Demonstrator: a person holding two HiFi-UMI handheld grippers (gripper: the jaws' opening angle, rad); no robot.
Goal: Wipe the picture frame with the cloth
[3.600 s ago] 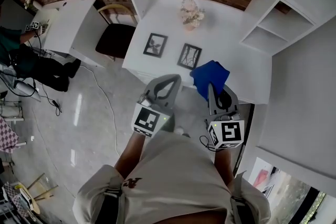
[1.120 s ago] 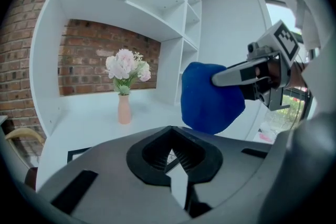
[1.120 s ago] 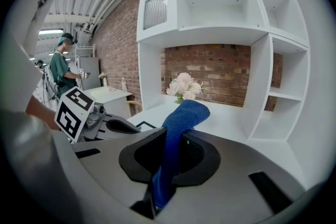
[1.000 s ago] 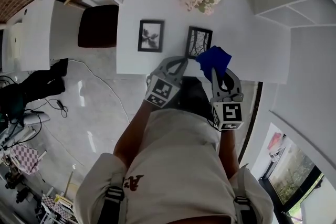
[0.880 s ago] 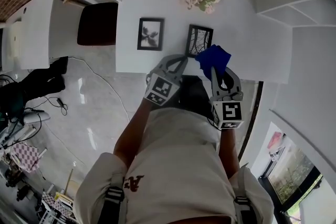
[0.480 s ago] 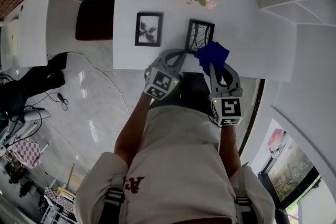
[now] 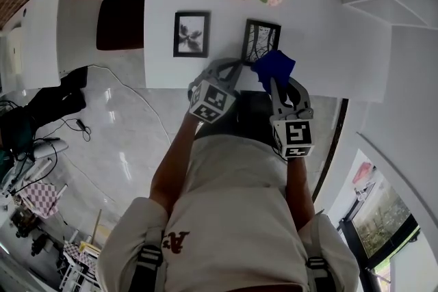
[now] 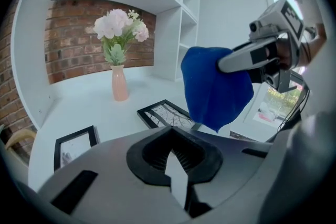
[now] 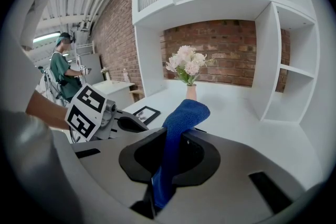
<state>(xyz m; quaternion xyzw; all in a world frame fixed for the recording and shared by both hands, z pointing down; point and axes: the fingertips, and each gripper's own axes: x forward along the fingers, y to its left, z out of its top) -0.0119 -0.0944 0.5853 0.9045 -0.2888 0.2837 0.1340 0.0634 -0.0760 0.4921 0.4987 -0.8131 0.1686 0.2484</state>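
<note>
Blue cloth [image 7: 274, 65] pinched between closed jaws of right gripper [image 7: 276, 84], held over picture frame [image 7: 259, 40], left gripper [image 7: 231, 66] closed on nothing alongside.

1. The blue cloth [image 7: 274, 65] is hanging bunched from the right gripper [image 7: 275, 84], whose jaws are pinching it, and it is drooping over the frame's near right corner.
2. The black picture frame [image 7: 259, 40] is lying flat on the white desk [image 7: 328, 44], showing a branch drawing.
</note>
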